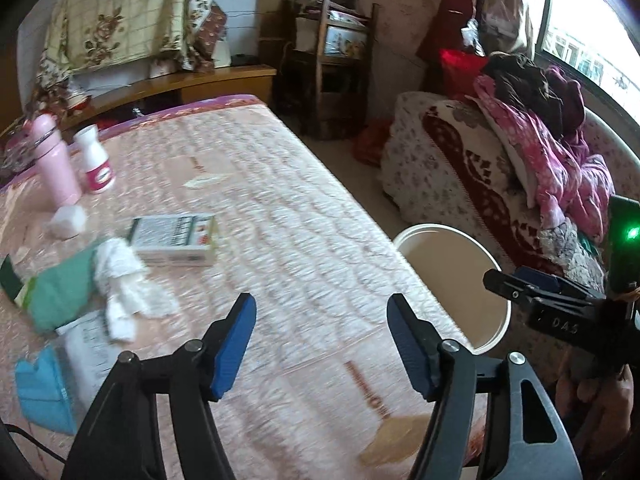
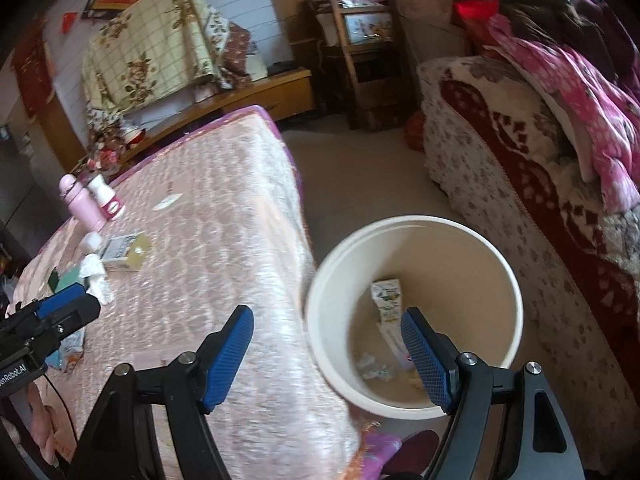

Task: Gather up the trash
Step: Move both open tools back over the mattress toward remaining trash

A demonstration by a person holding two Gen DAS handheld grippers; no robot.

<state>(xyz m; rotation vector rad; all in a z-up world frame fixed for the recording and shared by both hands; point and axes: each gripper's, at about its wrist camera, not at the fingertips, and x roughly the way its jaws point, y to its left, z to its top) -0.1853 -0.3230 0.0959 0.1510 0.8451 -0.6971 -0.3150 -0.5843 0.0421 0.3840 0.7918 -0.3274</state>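
Note:
My left gripper (image 1: 322, 312) is open and empty above the pink quilted table (image 1: 280, 208). To its left lie crumpled white tissue (image 1: 122, 280), a green packet (image 1: 56, 292), a blue packet (image 1: 40, 392) and a small white wad (image 1: 66, 220). My right gripper (image 2: 328, 324) is open and empty, over the table edge and the cream bucket (image 2: 516, 292). The bucket holds a small carton (image 2: 386, 296) and crumpled scraps (image 2: 374, 368). The bucket also shows in the left wrist view (image 1: 504, 312), and the tissue in the right wrist view (image 2: 96, 276).
A boxed pack (image 1: 176, 240), a pink flask (image 1: 56, 160) and a white bottle (image 1: 96, 160) stand on the table. A sofa with piled clothes (image 2: 540, 152) is to the right of the bucket. A wooden chair (image 2: 360, 48) stands at the back.

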